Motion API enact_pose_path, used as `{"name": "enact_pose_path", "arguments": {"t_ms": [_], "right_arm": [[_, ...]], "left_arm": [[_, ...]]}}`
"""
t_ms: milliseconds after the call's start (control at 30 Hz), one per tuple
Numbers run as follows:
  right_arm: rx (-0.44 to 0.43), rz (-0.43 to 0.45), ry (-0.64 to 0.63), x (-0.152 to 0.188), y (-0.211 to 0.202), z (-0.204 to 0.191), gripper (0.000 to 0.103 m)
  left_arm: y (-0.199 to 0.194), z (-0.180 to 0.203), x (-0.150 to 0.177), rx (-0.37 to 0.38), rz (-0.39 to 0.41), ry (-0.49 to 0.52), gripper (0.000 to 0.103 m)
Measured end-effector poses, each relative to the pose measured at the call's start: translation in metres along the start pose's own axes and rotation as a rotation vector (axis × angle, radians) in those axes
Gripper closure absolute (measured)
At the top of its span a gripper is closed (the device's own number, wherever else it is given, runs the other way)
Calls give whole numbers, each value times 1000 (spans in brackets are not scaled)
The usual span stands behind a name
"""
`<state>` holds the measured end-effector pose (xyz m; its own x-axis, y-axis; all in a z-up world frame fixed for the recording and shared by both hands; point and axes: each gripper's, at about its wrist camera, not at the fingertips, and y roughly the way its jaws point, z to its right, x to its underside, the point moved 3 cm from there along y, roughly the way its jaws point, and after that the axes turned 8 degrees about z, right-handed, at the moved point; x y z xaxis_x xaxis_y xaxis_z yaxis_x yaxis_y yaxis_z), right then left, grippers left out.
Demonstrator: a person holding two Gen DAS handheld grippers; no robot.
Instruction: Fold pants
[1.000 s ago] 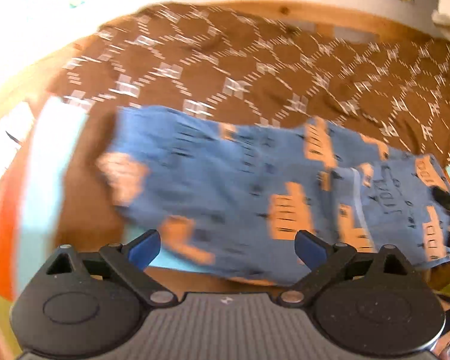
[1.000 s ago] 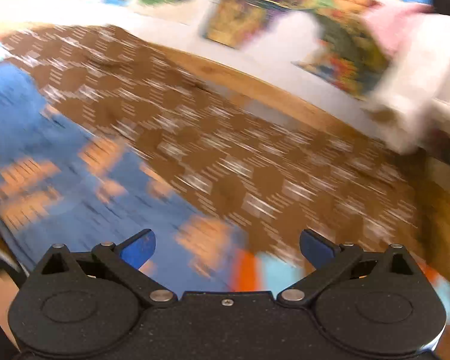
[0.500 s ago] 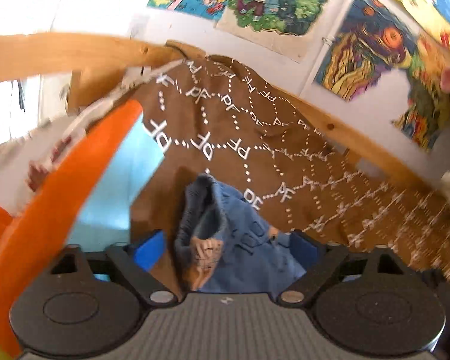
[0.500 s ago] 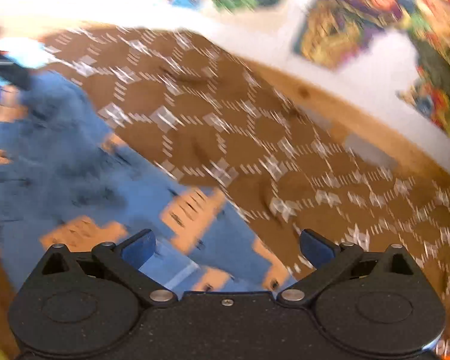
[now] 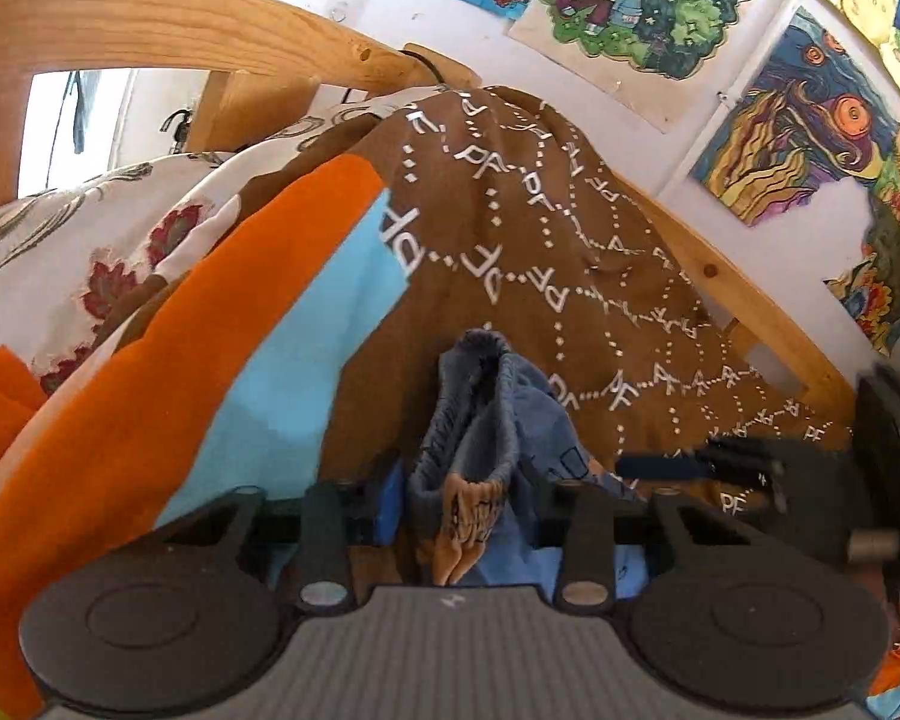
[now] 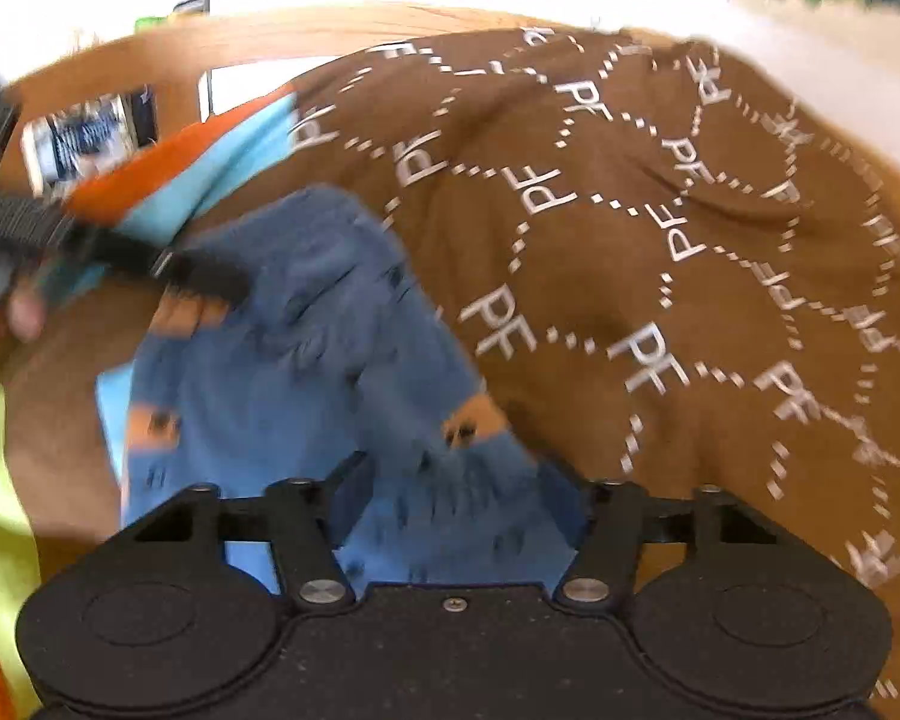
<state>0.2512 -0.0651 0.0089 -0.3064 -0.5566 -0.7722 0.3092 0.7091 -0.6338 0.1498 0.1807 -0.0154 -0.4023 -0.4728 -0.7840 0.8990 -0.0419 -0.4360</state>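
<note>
Fingers of my left gripper [image 5: 468, 510] close on the pants [image 5: 486, 420] waistband; my right gripper [image 6: 456, 504] fingers narrow around blue cloth, at six o'clock on the brown bedspread [image 6: 630, 210].

Blue pants [image 6: 306, 360] with orange patches, bunched up on the bed.
I see the ribbed waistband standing up in a fold, fabric rumpled, lying on brown cloth.
</note>
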Motion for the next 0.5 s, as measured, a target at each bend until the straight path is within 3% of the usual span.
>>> {"name": "enact_pose_path", "arguments": {"t_ms": [67, 100, 200, 300, 433, 500], "right_arm": [[-19, -19, 60, -8, 11, 16, 61], [-21, -36, 83, -8, 18, 21, 79], [-15, -48, 57, -6, 29, 21, 95], [40, -21, 12, -6, 24, 10, 98], [73, -17, 85, -6, 18, 15, 95], [97, 30, 77, -16, 6, 13, 93]], "left_arm": [[1, -2, 0, -13, -12, 4, 81], [1, -3, 0, -12, -13, -1, 83], [-1, 0, 1, -19, 5, 9, 86], [-4, 3, 2, -27, 29, 22, 86], [-2, 3, 1, -39, 24, 25, 86], [-2, 3, 1, -40, 24, 20, 86]]}}
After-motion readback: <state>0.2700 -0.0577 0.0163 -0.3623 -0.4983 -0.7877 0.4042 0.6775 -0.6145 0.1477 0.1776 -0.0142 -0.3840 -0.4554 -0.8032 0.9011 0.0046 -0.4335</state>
